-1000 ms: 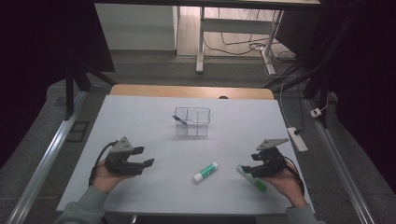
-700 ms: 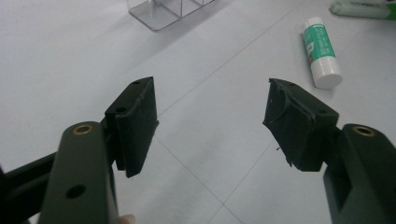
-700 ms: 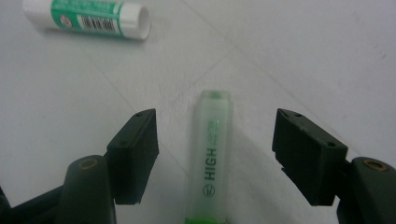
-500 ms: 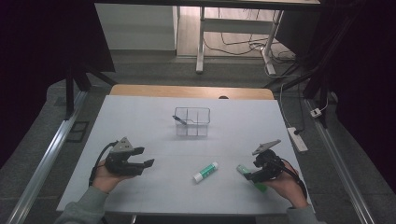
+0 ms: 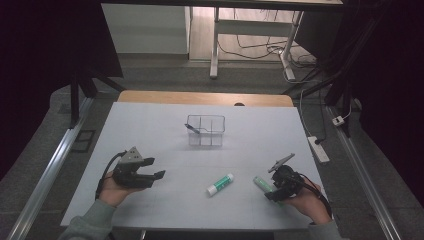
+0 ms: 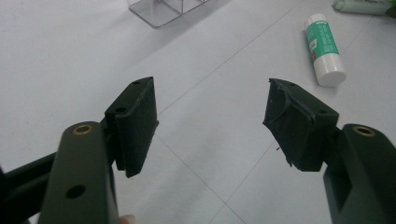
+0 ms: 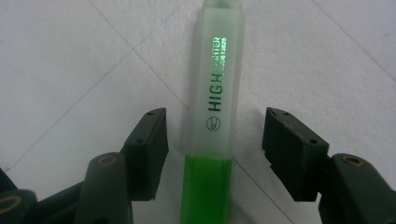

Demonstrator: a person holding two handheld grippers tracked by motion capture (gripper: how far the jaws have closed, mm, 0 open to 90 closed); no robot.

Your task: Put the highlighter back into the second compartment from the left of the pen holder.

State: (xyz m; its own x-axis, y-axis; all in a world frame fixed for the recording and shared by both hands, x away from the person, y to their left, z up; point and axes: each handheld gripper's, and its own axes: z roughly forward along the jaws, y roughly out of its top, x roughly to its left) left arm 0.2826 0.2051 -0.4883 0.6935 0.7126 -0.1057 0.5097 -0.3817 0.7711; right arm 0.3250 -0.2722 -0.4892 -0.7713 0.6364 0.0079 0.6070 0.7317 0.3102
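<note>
Right gripper view: right gripper [image 7: 212, 144] has its jaws spread on either side of the green translucent plastic highlighter with a frosted cap [image 7: 212, 107], neither pad touching yet. The highlighter lies flat on the white matte tabletop [image 7: 70, 70], near the front right edge in the high view [image 5: 262, 184].

Doing the step well, my read:
- Pads sit about where frosted cap meets green barrel. Fine spot, close there; the body looks flat-sided, so square the pads to the flats to stop it rolling.
- Lower until the pads bracket the barrel's mid-height, then close evenly. The left pad looks nearer than the right; centre first or the pen will skid sideways.
- Smooth plastic on a smooth top: close slowly, lift straight.

Materials and shapes, big to small:
- Tabletop: white, matte, faint seam lines, wooden strip along the far edge.
- Clear rigid plastic organiser box with compartments [image 5: 205, 130]: mid-table, well apart from both grippers, thin walls, a small dark item inside that I can't identify.
- Left gripper [image 5: 147, 172]: jaws spread wide, holding nothing, parked at front left. Black pads [image 6: 135, 123] look rubbery, with worn edges.
- White cylindrical glue stick with a green label [image 5: 220, 184]: lies on its side between the two grippers, round, would roll.
- Highlighter: glossy, "HIGHLIGHTER" printed in green along the cap.
</note>
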